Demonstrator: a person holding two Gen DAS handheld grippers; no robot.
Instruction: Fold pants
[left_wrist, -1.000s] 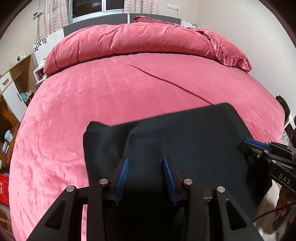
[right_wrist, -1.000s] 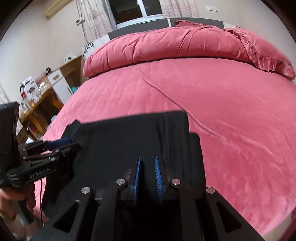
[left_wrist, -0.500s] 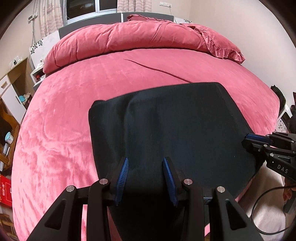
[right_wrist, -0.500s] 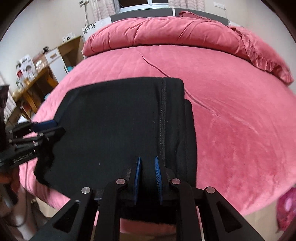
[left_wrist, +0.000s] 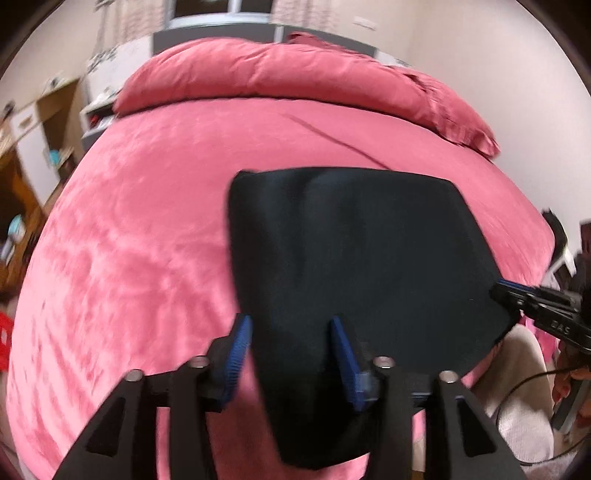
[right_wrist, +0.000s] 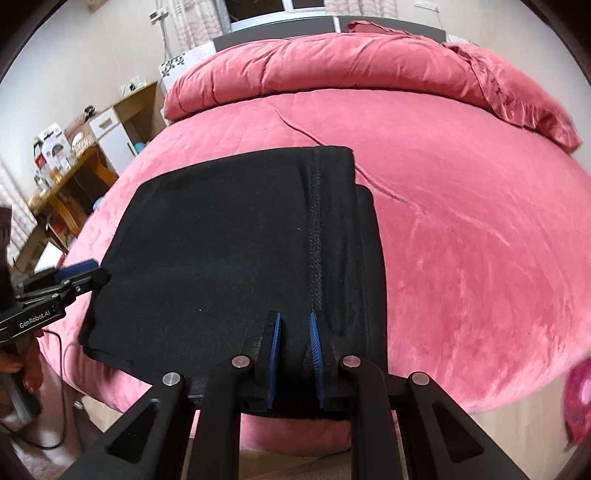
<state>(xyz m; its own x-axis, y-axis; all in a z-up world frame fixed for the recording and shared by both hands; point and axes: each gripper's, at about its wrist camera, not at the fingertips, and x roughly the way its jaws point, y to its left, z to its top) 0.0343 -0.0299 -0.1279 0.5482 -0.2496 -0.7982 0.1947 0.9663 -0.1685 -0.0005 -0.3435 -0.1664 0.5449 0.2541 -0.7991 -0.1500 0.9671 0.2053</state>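
Folded black pants (right_wrist: 229, 236) lie flat on the pink bed (right_wrist: 461, 221), their near edge hanging over the bed's front edge. My right gripper (right_wrist: 294, 332) is shut on the near edge, beside the stitched seam; in the left wrist view it (left_wrist: 506, 291) sits at the cloth's right side. My left gripper (left_wrist: 290, 332) is at the pants' (left_wrist: 351, 251) left near corner and its jaws are opening. The cloth's edge lies between the pads, and the left pad stands clear of it. In the right wrist view the left gripper (right_wrist: 92, 273) touches the pants' left edge.
A rolled pink duvet (right_wrist: 332, 70) lies across the head of the bed. A wooden desk with boxes (right_wrist: 62, 173) and a white cabinet stand to the left. A person's light trouser leg (left_wrist: 517, 387) and a cable are by the bed's front edge.
The left jaws have widened and let go of the cloth, and that gripper has slid left to the pants' corner. The pants now lie flatter. The right gripper keeps its grip.
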